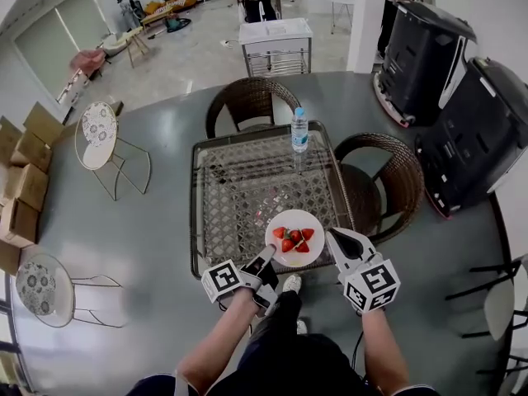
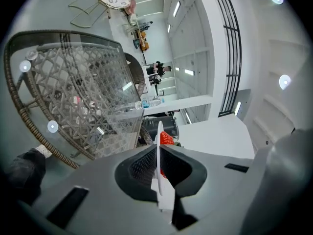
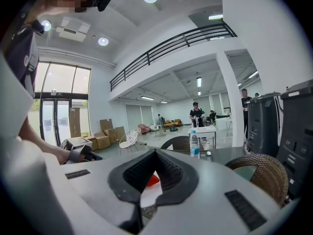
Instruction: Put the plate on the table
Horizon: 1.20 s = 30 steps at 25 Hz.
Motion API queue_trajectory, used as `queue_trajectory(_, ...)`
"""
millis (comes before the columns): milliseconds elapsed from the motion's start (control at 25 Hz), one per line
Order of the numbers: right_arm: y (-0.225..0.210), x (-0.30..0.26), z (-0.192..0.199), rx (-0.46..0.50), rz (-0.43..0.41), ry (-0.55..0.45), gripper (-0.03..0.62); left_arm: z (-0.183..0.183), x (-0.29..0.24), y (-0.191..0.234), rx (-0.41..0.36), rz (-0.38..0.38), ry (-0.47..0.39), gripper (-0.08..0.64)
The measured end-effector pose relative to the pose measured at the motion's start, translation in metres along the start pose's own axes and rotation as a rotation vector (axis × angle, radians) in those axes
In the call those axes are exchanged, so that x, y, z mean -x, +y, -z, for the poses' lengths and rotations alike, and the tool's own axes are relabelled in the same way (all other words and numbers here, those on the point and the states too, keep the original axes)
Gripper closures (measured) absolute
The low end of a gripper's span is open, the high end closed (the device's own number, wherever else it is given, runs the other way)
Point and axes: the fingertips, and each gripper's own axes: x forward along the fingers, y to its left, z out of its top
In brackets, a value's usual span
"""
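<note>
Plate (image 1: 283, 221) with strawberries (image 1: 294, 239) sits over the near edge of the glass table (image 1: 235, 184); you can't tell if it rests on it. Your left gripper (image 1: 269, 256) is clamped on the plate's near-left rim, plate edge-on between the jaws. Your right gripper (image 1: 332, 237) has its jaws together, gripping nothing, tips just beside the plate's right rim. Water bottle (image 1: 299, 130) stands at the far edge.

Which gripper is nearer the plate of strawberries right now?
Left. The left gripper is clamped on the near-left rim of the plate. The right gripper sits just off its right rim, jaws together, gripping nothing.
</note>
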Motion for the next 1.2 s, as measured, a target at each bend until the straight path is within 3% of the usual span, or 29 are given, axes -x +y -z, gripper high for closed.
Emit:
queue_trajectory(640,-0.062,-0.079,0.024,-0.048,0.055,0.118,0.588,-0.049,-0.091,0.081,0.012,-0.055,0.056,0.541)
queue_trajectory(1200,-0.082,-0.102,0.055,-0.096,0.070,0.214,0.588,-0.050,-0.123,0.159,0.069,-0.167,0.077,0.541)
